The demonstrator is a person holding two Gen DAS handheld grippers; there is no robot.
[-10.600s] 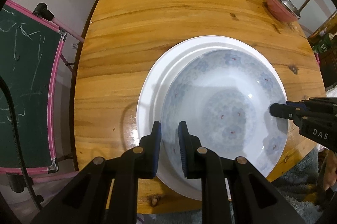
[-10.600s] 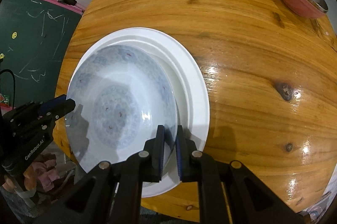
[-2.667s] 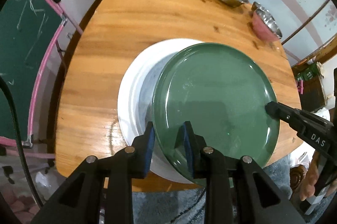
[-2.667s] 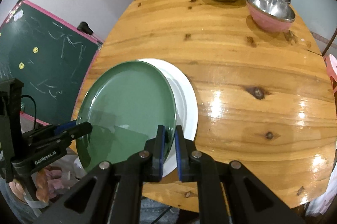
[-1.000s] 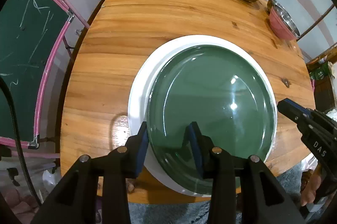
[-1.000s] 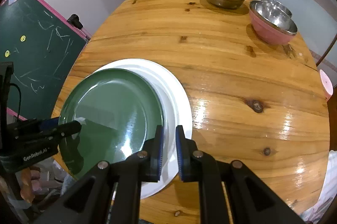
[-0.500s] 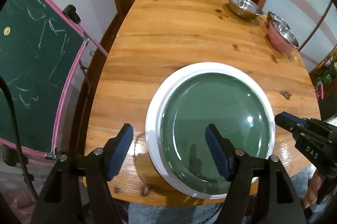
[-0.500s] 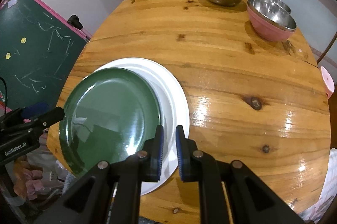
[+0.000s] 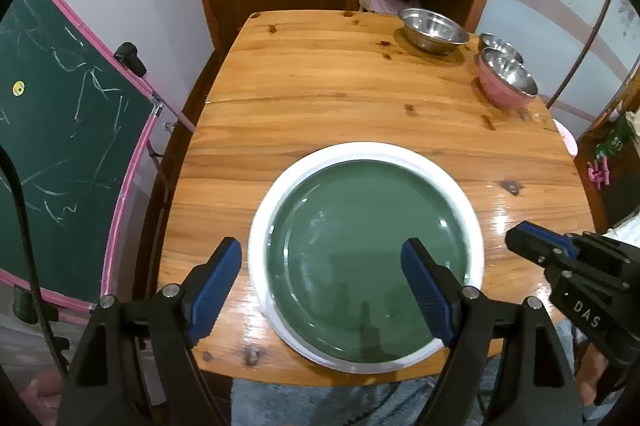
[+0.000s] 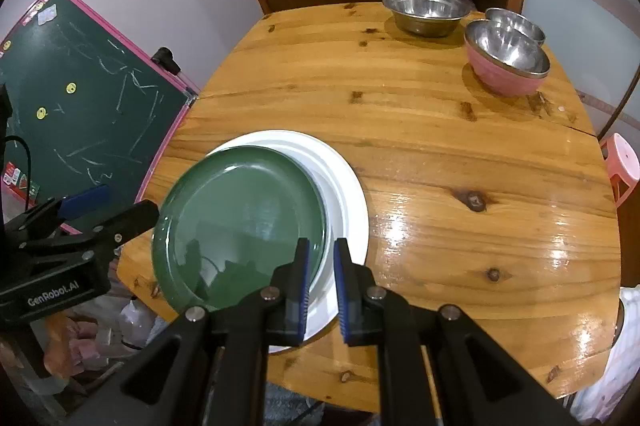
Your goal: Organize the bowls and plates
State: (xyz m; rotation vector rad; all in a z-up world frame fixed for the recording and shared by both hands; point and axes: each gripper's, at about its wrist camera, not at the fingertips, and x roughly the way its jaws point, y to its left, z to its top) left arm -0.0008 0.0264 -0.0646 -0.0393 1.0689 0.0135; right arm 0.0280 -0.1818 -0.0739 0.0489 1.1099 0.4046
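Lettering "GenRobot.AI" marks the left gripper (image 10: pixel 86 211), "DAS" the right gripper (image 9: pixel 528 250); round dark green plate (image 9: pixel 370 238) lies in the wide white plate (image 9: pixel 476 226) on the wooden counter (image 9: pixel 320 97); left gripper's jaws opening, empty; right gripper closed, empty.

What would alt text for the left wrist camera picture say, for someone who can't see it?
A green plate sits on a larger white plate near the front edge of a wooden table, with the left gripper above it, jaws opening and nothing between them. Two steel bowls and a pink bowl stand at the far right.
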